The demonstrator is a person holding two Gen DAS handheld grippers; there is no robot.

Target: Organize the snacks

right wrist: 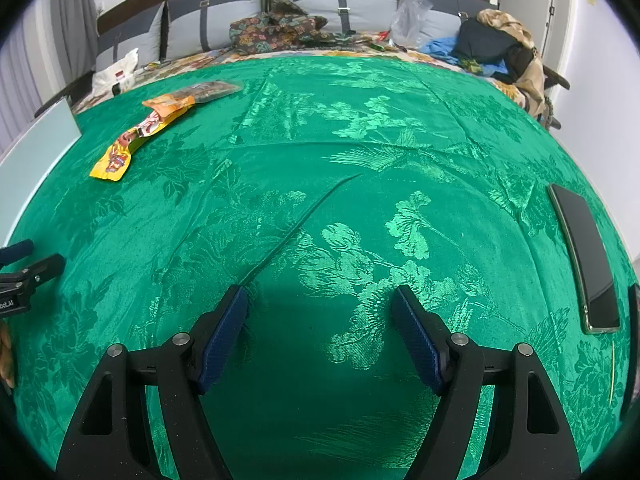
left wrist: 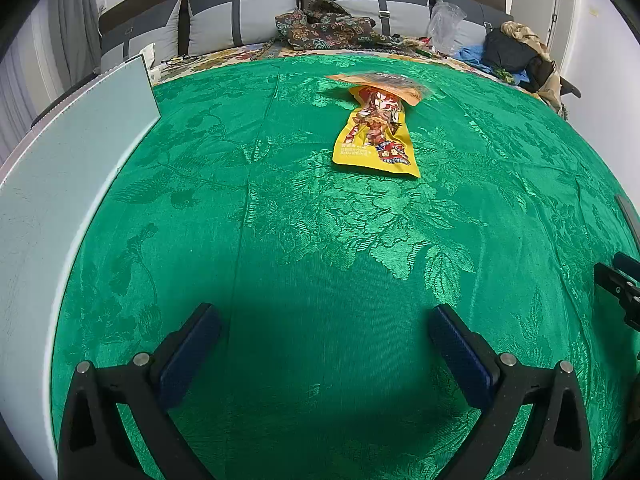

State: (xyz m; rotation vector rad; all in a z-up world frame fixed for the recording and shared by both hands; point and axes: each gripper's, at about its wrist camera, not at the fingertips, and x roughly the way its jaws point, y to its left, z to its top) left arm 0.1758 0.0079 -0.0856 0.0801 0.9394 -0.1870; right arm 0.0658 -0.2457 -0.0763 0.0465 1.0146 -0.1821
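A yellow snack packet (left wrist: 376, 136) lies flat on the green tablecloth, far ahead of my left gripper (left wrist: 324, 316), which is open and empty. Its far end tucks under an orange packet (left wrist: 384, 82). In the right wrist view the yellow packet (right wrist: 128, 142) lies at the far left, with the orange packet (right wrist: 170, 103) and a clear brownish packet (right wrist: 212, 89) beyond it. My right gripper (right wrist: 320, 296) is open and empty over bare cloth, well away from the snacks.
A pale green board (left wrist: 60, 184) stands along the table's left edge. A black phone (right wrist: 584, 260) lies at the right edge. A sofa with cushions, patterned cloth (left wrist: 332, 28), a plastic bag and clothes sits behind the table.
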